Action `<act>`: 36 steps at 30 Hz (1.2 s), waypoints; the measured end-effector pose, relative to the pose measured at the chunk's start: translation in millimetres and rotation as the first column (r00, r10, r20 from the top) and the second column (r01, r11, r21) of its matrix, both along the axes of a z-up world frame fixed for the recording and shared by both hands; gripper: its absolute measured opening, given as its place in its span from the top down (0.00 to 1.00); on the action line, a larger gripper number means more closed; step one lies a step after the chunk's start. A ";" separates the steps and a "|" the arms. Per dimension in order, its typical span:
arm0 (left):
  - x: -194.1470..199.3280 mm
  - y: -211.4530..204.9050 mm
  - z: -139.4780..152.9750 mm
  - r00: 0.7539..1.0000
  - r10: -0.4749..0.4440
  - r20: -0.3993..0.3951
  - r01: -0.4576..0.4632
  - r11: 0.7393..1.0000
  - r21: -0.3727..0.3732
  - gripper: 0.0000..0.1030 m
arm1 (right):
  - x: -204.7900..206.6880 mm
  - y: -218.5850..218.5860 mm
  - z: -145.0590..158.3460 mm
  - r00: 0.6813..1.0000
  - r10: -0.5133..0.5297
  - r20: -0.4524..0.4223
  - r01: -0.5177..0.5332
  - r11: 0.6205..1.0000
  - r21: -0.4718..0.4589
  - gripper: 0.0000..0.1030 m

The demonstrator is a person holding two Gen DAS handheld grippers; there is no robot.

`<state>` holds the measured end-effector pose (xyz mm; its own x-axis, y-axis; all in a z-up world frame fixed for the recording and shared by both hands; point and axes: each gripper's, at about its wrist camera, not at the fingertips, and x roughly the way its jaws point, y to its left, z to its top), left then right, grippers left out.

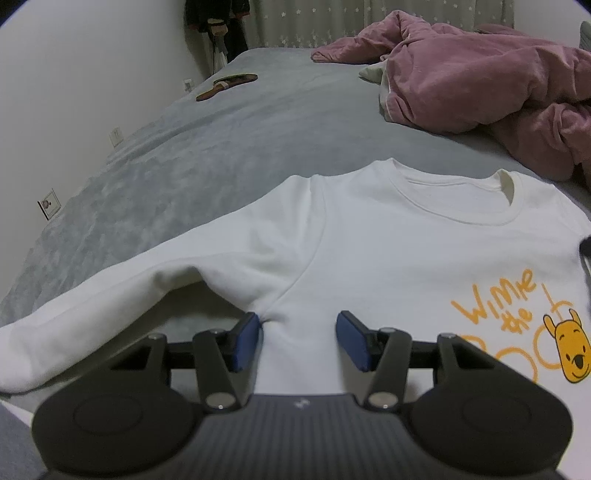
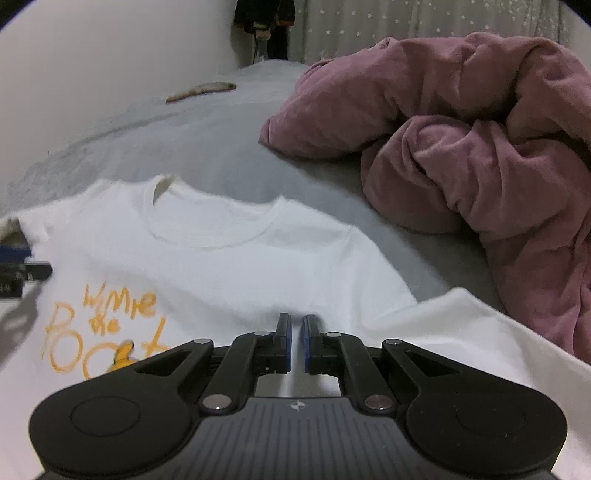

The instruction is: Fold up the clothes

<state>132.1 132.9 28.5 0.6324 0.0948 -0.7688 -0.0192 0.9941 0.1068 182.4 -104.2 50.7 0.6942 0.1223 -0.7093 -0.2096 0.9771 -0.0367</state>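
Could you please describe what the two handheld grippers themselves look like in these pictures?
Both match. The left gripper and right gripper have black linkage arms with silver pivot pins, ending in flat blue pads. Each base is a dark grey ribbed body with a small white logo, flanked by two round black housings. No cables, hands or sleeves show.

A bed point(image 1: 229, 140) covered in a grey, plush sheet is seen running from the near edge to the far wall. Near its far left side a flat brown wooden object point(image 1: 227, 85), long and slim with a pale band across it, is laid on the sheet. A white wall point(image 1: 92, 74) is seen along the left, with small outlet plates point(image 1: 49, 208) set low on it beside the bed. At the far end a pale curtain point(image 2: 406, 26) dotted with small stars is hung, and dark items point(image 1: 216, 18) are hung in the corner to its left.
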 end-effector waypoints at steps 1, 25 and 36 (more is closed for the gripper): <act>0.1 0.2 0.0 1.000 0.000 -0.001 0.000 1.000 -0.002 0.52 | 2.8 -3.5 3.8 1.000 -0.008 0.010 0.008 1.000 0.015 0.94; 3.7 8.8 1.3 1.000 -0.002 -0.007 0.002 0.999 -0.035 0.51 | 87.9 -16.8 -7.7 0.994 0.106 0.020 -0.103 0.989 -0.106 0.92; 4.6 11.2 1.4 1.000 0.018 -0.001 -0.018 0.999 -0.030 0.51 | 87.1 -4.4 -10.0 0.988 0.125 0.090 -0.098 0.962 -0.255 0.94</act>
<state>136.7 144.1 29.9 0.6302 0.0827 -0.7720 -0.0371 0.9964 0.0765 269.5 -108.7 40.7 0.7580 0.0318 -0.6515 -0.2985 0.9050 -0.3031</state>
